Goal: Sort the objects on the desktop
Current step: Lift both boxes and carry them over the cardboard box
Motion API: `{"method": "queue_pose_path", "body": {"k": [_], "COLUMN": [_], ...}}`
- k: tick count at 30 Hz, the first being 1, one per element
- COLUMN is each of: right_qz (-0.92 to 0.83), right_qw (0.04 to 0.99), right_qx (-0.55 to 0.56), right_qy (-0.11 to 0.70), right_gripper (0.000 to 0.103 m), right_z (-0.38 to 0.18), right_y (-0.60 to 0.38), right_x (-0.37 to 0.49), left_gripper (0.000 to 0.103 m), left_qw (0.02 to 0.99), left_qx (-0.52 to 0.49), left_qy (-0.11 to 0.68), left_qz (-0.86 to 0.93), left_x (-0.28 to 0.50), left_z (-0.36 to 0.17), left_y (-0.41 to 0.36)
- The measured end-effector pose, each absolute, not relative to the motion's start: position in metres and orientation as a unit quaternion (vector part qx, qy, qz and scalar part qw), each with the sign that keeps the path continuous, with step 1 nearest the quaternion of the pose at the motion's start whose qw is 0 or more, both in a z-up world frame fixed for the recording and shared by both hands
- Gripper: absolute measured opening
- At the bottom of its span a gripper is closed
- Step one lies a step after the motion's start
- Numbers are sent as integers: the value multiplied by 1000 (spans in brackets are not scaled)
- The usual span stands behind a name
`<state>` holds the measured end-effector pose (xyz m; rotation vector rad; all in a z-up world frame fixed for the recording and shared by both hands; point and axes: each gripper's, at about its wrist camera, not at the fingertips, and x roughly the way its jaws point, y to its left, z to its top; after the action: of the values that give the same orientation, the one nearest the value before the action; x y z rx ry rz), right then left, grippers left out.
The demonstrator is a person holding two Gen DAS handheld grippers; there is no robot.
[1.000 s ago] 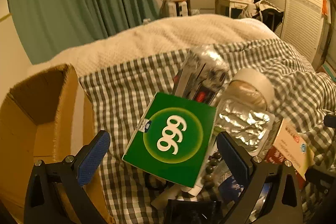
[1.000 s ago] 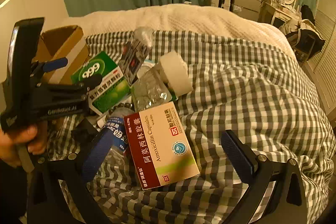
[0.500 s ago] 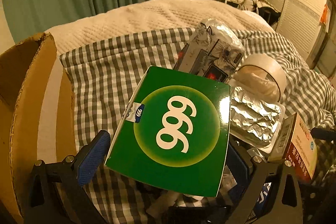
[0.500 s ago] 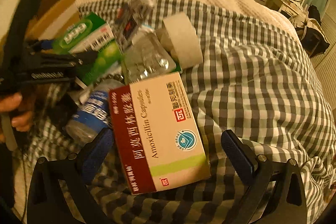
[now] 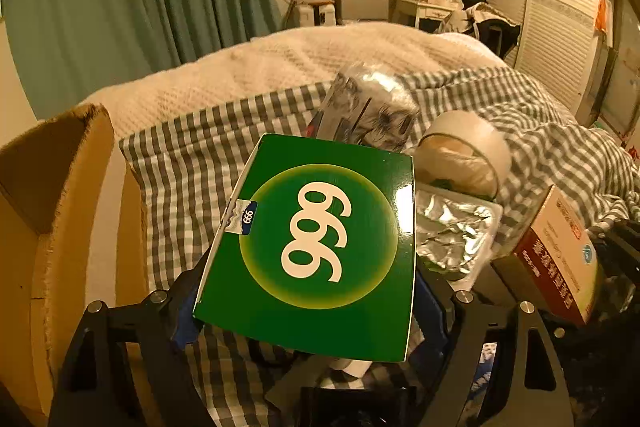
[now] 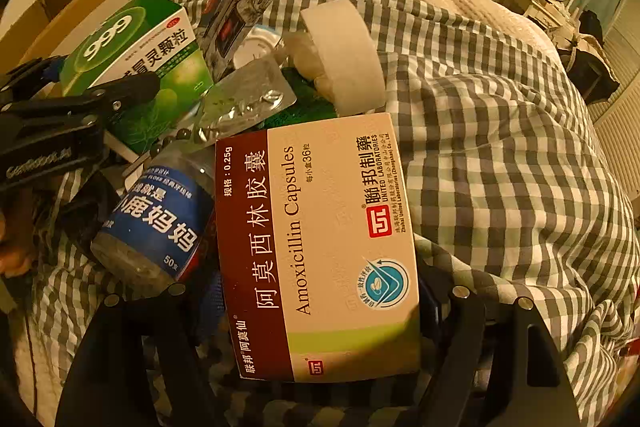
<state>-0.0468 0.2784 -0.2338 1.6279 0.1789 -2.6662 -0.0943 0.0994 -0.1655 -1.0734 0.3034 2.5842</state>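
While one checked sheet [image 6: 500, 131] covers the bed, one cardboard box [image 5: 60, 227] stands at its left edge, its inside hidden. Two cartons lie in the heap: the green 999 box [image 5: 320, 247] sits between the closing jaws of the left gripper [image 5: 308, 311], and the Amoxicillin box [image 6: 320, 251] between the closing jaws of the right gripper [image 6: 320, 303]; whether the pads press yet I cannot tell. One tape roll [image 6: 344, 55], one blue-labelled bottle [image 6: 160, 219] and one foil blister [image 6: 248, 99] crowd beside them.

Bed [image 5: 560, 131] spread with grey-checked cloth [image 6: 500, 147]. On it, heaped together: 2 medicine boxes, 1 blue-labelled bottle [image 6: 156, 219], 1 tape roll [image 6: 344, 55], foil blister packs. Cardboard box [image 5: 60, 227] adjoins.
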Motion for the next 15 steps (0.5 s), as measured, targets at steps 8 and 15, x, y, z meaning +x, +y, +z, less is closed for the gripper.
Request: {"method": "queue_pose_path", "body": {"k": [8, 15], "right_qz": [-872, -894], "right_qw": [-22, -66], "right_qx": [489, 443], "right_qy": [27, -16], "right_gripper": [76, 76], "right_z": [-216, -194], "right_y": [292, 310], "right_x": [-48, -50], "left_gripper": [86, 86], "left_qw": [169, 175], "left_qx": [-343, -305], "left_qy": [107, 97], "left_qz": [918, 931], "left_x": [-78, -58], "left_z": [-145, -118], "left_y": [99, 101]}}
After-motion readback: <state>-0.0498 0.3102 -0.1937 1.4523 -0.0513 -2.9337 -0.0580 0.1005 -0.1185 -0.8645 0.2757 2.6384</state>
